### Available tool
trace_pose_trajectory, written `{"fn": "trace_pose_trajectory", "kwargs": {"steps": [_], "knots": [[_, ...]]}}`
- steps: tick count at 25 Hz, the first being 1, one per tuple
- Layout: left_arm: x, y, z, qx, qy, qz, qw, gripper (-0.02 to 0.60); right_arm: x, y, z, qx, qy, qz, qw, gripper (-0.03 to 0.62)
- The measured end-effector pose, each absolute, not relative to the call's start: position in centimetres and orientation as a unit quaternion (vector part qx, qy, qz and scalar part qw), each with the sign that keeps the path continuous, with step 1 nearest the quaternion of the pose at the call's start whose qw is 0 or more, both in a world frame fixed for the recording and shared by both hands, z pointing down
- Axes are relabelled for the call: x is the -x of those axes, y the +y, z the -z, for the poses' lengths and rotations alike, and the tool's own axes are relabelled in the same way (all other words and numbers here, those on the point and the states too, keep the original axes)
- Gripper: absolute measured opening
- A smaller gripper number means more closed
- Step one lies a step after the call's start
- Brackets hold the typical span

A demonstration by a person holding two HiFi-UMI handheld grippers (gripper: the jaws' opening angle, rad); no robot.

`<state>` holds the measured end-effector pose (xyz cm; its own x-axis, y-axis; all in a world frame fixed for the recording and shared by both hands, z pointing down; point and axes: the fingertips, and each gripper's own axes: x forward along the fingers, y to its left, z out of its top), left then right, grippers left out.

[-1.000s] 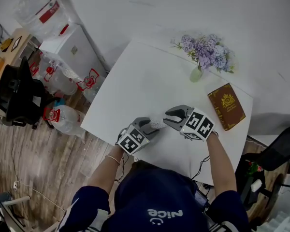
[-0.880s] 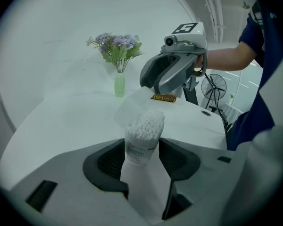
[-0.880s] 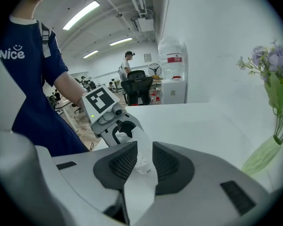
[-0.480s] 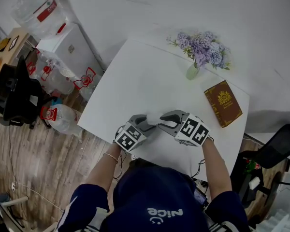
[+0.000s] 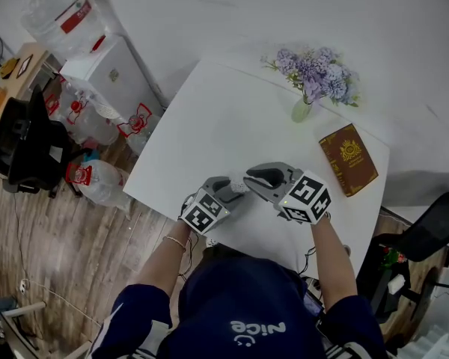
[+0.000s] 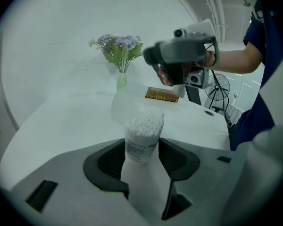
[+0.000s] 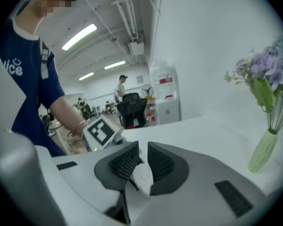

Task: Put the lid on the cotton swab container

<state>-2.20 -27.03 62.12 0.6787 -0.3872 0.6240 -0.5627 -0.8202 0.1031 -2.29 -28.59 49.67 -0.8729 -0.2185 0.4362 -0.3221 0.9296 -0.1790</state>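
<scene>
My left gripper [image 5: 223, 193] [image 6: 142, 149] is shut on the cotton swab container [image 6: 143, 134], a clear tub packed with white swabs that stands upright between the pads with its top uncovered. In the head view the container [image 5: 240, 188] is low over the white table [image 5: 224, 126], near its front edge. My right gripper [image 5: 256, 178] [image 7: 142, 150] hangs just right of and above it, shut on a thin whitish lid [image 7: 142, 175] pinched between the ribbed pads. The left gripper view shows the right gripper [image 6: 153, 56] raised behind the swabs.
A vase of purple flowers [image 5: 314, 77] [image 6: 119, 48] stands at the table's far edge, with a brown book [image 5: 349, 159] [image 6: 161, 94] to its right. Water jugs and a white cabinet [image 5: 105, 73] sit on the floor at left.
My right gripper has shifted slightly left, closer over the container. The left gripper keeps the container where it was.
</scene>
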Motion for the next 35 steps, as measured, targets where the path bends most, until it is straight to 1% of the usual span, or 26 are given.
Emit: {"fn": "trace_pose_trajectory", "kwargs": {"steps": [1, 2, 4, 6, 10, 14, 17, 25, 31, 35], "knots": [[2.3, -27.0, -62.1, -0.905, -0.262, -0.304, 0.144, 0.239, 2.3, -30.0, -48.7, -0.162, -0.960, -0.131, 0.188, 0.083], [2.3, -27.0, -62.1, -0.904, -0.263, -0.305, 0.143, 0.239, 2.3, -31.3, -48.5, -0.179, -0.956, -0.136, 0.188, 0.078], [2.4, -27.0, -62.1, -0.904, -0.264, -0.305, 0.143, 0.238, 2.6, -32.2, -50.2, -0.182, -0.943, -0.131, 0.246, 0.069], [2.3, -26.9, -62.2, -0.903, -0.265, -0.306, 0.145, 0.238, 3.1, -31.3, -52.3, -0.152, -0.931, -0.129, 0.305, 0.063], [2.4, -27.1, -62.2, -0.901, -0.270, -0.306, 0.146, 0.230, 3.0, -28.9, -53.2, -0.109, -0.924, -0.151, 0.333, 0.057], [2.5, -27.1, -62.4, -0.901, -0.269, -0.309, 0.143, 0.227, 2.6, -27.3, -54.6, -0.093, -0.915, -0.142, 0.365, 0.057], [2.4, -27.0, -62.4, -0.901, -0.265, -0.312, 0.142, 0.225, 2.3, -26.6, -55.5, -0.099, -0.912, -0.141, 0.373, 0.057], [2.4, -27.1, -62.5, -0.901, -0.267, -0.311, 0.143, 0.225, 2.2, -26.6, -55.9, -0.131, -0.911, -0.138, 0.365, 0.057], [2.4, -27.0, -62.4, -0.900, -0.264, -0.311, 0.149, 0.225, 2.4, -26.4, -56.0, -0.160, -0.896, -0.090, 0.405, 0.057], [2.4, -27.1, -62.5, -0.900, -0.265, -0.312, 0.151, 0.227, 2.3, -26.5, -56.0, -0.186, -0.892, -0.084, 0.403, 0.057]]}}
